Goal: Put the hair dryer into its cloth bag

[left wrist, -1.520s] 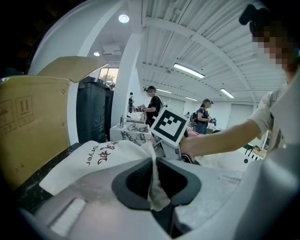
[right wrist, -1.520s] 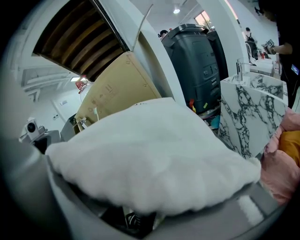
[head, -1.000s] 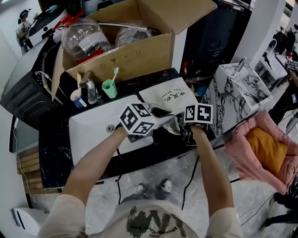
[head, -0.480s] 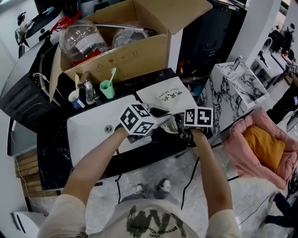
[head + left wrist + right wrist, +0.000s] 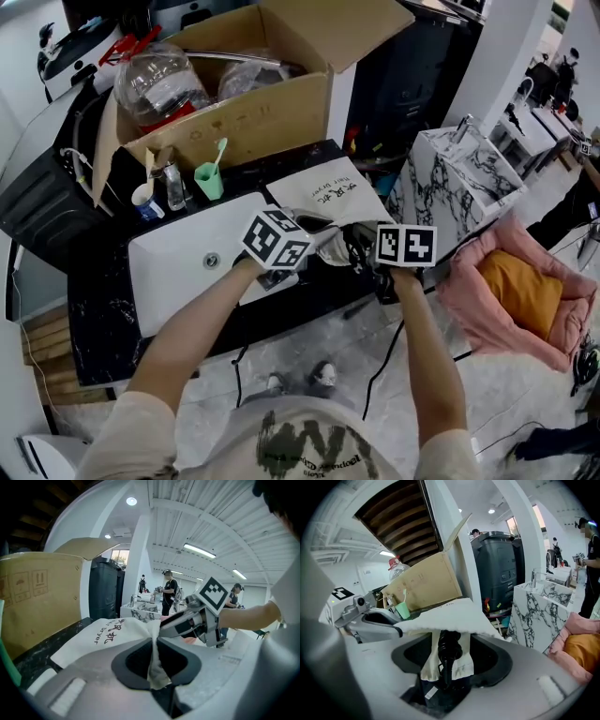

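Head view: one white cloth bag (image 5: 323,195) lies mid-frame on a dark counter (image 5: 103,300), right of a white sink (image 5: 173,267); two grippers meet at its near edge; the left gripper (image 5: 153,641) is clenched on a fold of the bag's rim; the right gripper (image 5: 451,641) stands spread, its jaws just narrowing; the one hair dryer's black coiled cord (image 5: 448,660) and bag cloth hang loose between them.

Cream and black
I see the cloth bag (image 5: 323,195) cream with dark lettering, the coiled cord (image 5: 449,651) black, a cup (image 5: 208,180) mint green, and a cabinet (image 5: 441,187) seemingly white marble, grey-veined.
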A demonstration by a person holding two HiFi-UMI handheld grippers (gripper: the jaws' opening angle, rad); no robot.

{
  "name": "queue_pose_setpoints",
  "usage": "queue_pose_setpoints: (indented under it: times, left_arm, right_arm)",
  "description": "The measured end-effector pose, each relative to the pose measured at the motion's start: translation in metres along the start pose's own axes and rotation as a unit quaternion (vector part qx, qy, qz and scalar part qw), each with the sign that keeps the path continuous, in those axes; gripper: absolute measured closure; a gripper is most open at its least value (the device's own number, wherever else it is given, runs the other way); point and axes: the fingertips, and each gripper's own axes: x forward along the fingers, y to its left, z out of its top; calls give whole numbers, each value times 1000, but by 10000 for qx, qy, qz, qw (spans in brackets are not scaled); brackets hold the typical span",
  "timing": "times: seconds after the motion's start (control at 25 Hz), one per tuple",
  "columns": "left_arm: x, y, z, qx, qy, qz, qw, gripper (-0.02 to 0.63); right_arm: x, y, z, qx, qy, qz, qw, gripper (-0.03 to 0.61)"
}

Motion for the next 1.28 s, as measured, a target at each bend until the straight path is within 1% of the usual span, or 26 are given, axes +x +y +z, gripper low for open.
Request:
queue_pose_setpoints:
  times: [0.2,0.44,0.48,0.56,0.64,0.8,0.96,1.12,1.28]
  left_arm:
    - [-1,1,-1,-28,12,88,10000,571]
    - [-3,-1,-2,-75,-17,105,9999,568]
    - [-3,-3,-1,-105,-61,84,9999,557]
    - [-4,-5,3,-180,-196,53,9996,500]
    - [-6,-3,8,-235,-351,130,9990,499]
    - [-12,6,17,-356,-574,409,9969,499]
    - [-23,19,28,-403,-738,896,9924,499]
    - [-40,28,36,-396,-865,1379,9859,500]
    - [-61,35,47,-447,-1116,1795,9764,508]
  right_arm:
    - [-16,2,8,-98,-168,-42,9998,334]
    - [-31,13,19,-62,-474,83,9988,342]
    - [-33,14,21,-60,-507,95,9987,342]
    - [-34,16,23,-41,-563,130,9983,342]
    - [-34,18,25,-28,-621,151,9980,351]
    - [-35,20,26,-64,-727,110,9973,371]
    - [-41,20,32,-118,-906,88,9958,390]
    - [-50,23,39,-253,-1132,48,9932,408]
    - [-62,26,49,-347,-1383,16,9898,433]
